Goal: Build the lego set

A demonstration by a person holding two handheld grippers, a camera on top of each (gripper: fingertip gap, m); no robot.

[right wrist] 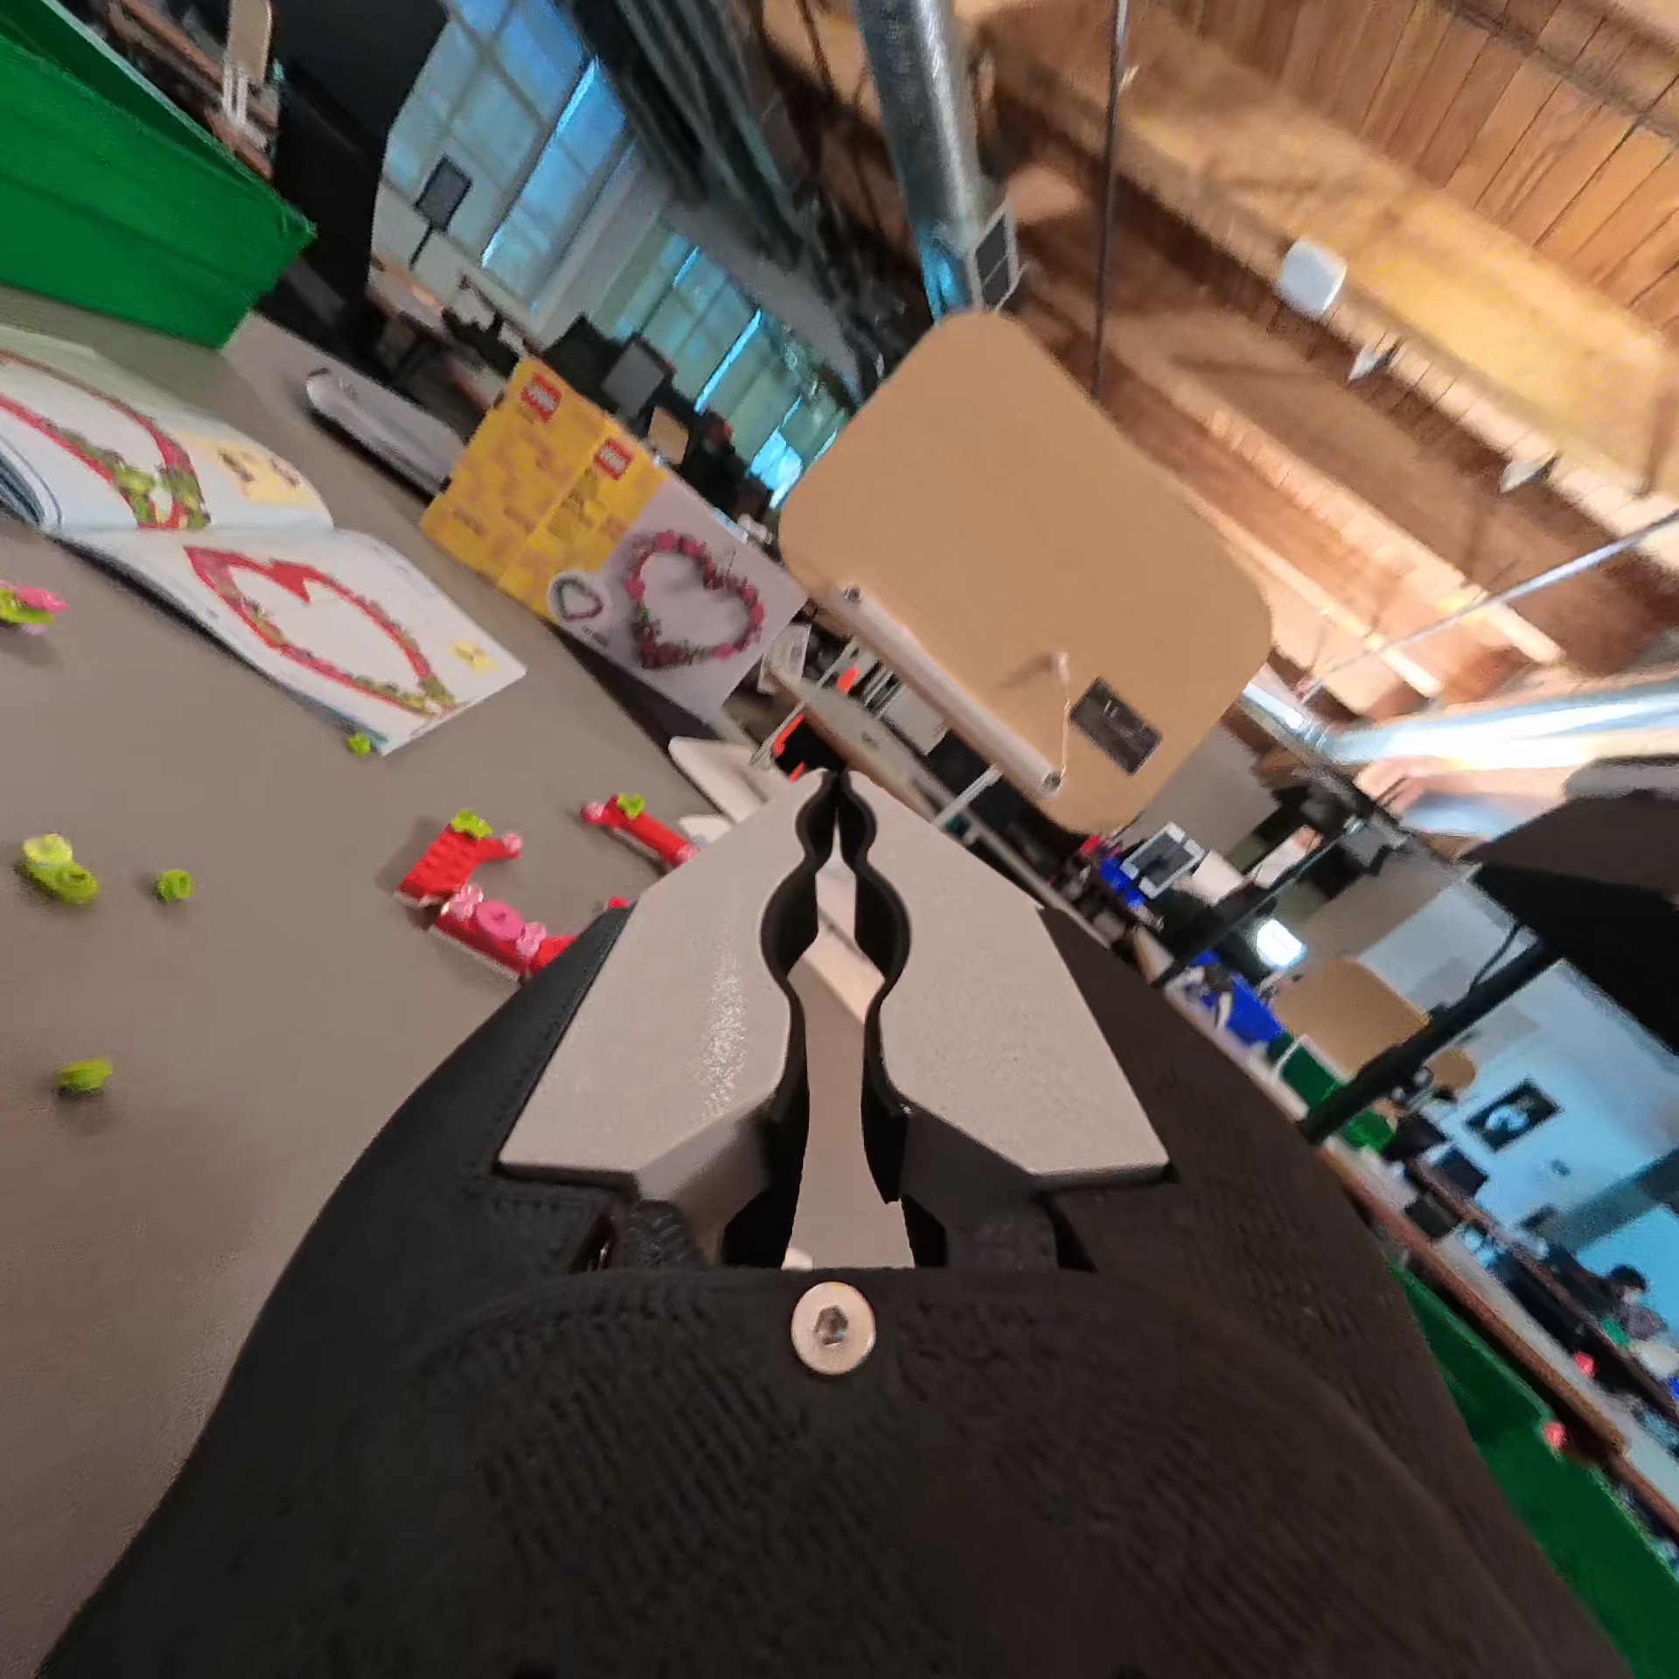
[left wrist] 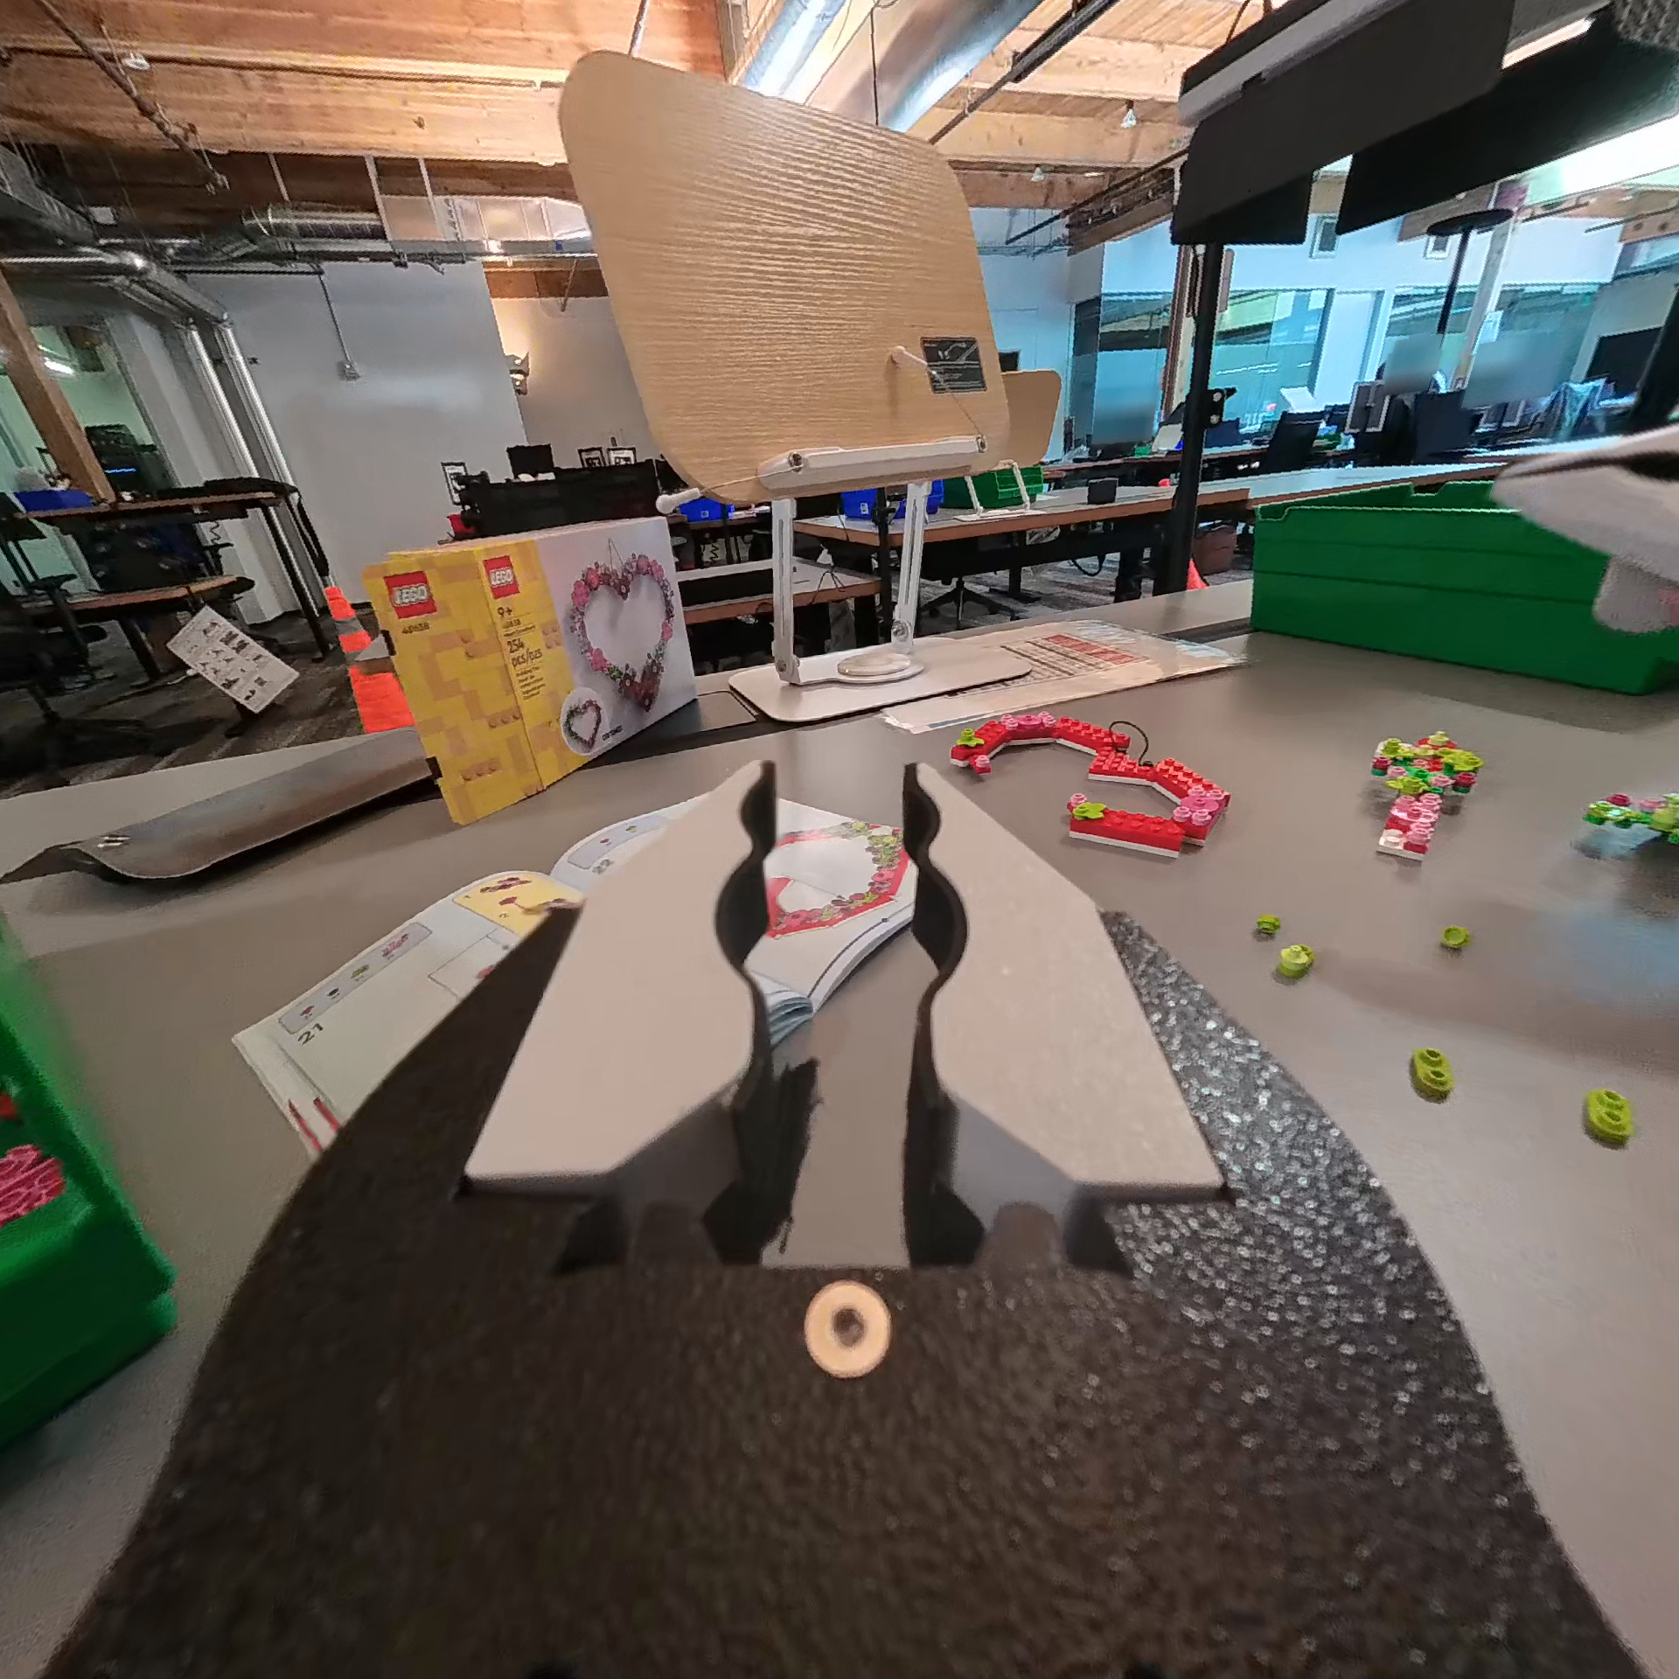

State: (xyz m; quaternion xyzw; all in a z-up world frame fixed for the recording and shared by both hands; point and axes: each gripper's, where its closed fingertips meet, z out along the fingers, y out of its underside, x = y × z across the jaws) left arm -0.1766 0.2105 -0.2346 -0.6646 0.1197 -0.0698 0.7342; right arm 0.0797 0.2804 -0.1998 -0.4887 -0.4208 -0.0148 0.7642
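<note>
A red and pink partial heart frame (left wrist: pixel 1104 777) lies on the grey table, also in the right wrist view (right wrist: pixel 495 895). A pink and green flower strip (left wrist: pixel 1417 790) lies to its right. Loose lime green pieces (left wrist: pixel 1431 1072) are scattered nearer; they also show in the right wrist view (right wrist: pixel 59 868). The open instruction booklet (left wrist: pixel 636 918) lies under my left gripper (left wrist: pixel 840 781), which is open and empty above it. My right gripper (right wrist: pixel 838 783) is shut and empty, tilted, raised above the table beside the heart frame. It shows blurred at the left wrist view's right edge (left wrist: pixel 1608 536).
The yellow set box (left wrist: pixel 527 654) and a wooden book stand (left wrist: pixel 799 300) stand at the table's back. A green bin (left wrist: pixel 1445 591) sits at back right, another (left wrist: pixel 54 1208) at near left. A clear plastic bag (left wrist: pixel 1063 663) lies by the stand's base. One gripper's finger ends stand about 25 centimetres off the other's.
</note>
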